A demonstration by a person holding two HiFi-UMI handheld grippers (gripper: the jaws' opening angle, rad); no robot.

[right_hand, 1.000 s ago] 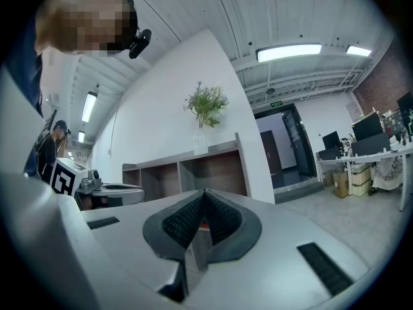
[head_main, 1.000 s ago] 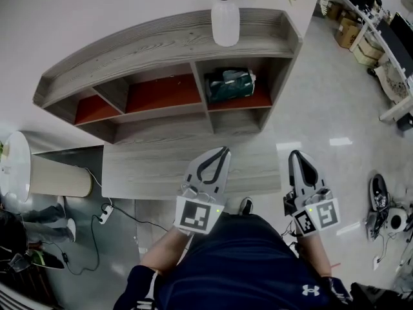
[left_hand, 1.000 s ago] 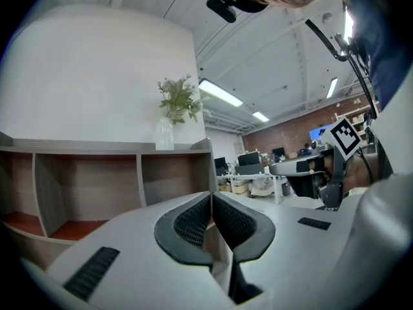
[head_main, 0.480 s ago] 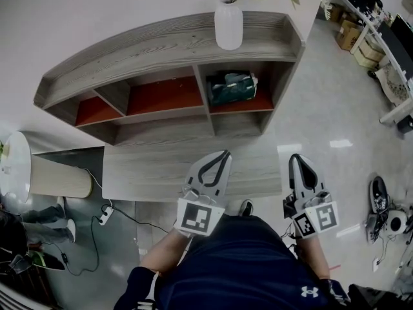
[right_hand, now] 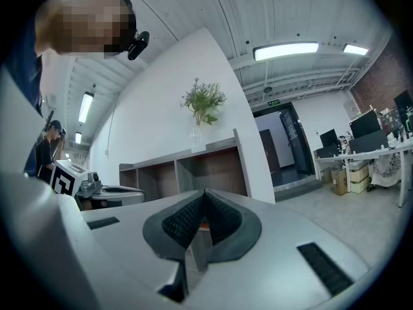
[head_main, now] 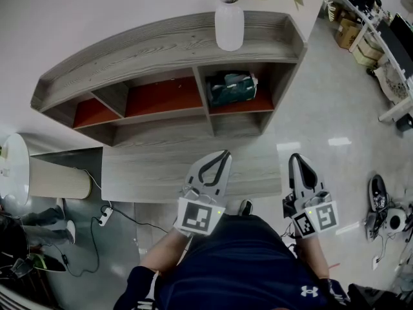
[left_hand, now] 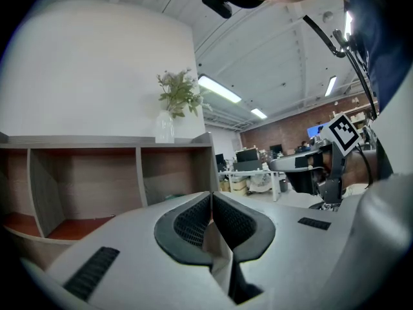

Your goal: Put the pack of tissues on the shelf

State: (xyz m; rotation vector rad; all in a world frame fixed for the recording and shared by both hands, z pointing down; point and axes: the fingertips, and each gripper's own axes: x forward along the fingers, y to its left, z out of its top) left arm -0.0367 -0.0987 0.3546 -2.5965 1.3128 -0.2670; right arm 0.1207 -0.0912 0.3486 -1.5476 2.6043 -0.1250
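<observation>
The dark green pack of tissues (head_main: 231, 88) lies in the right compartment of the grey wooden shelf (head_main: 148, 47), on its red floor. Both grippers hover low, near my torso and well short of the shelf. My left gripper (head_main: 224, 154) is shut with nothing in it; in the left gripper view its jaws (left_hand: 211, 196) meet, pointing at the shelf compartments. My right gripper (head_main: 295, 155) is also shut and empty, and the right gripper view shows its tips (right_hand: 205, 191) closed together.
A white vase (head_main: 229, 26) with green sprigs stands on the shelf top. A low wooden platform (head_main: 148, 170) lies in front of the shelf. A white cylinder (head_main: 58, 178) and cables (head_main: 106, 212) sit at the left, shoes (head_main: 379, 192) on the floor at right.
The head view has drifted slightly, so the shelf sits a touch further right. Both grippers stay where they were, shut.
</observation>
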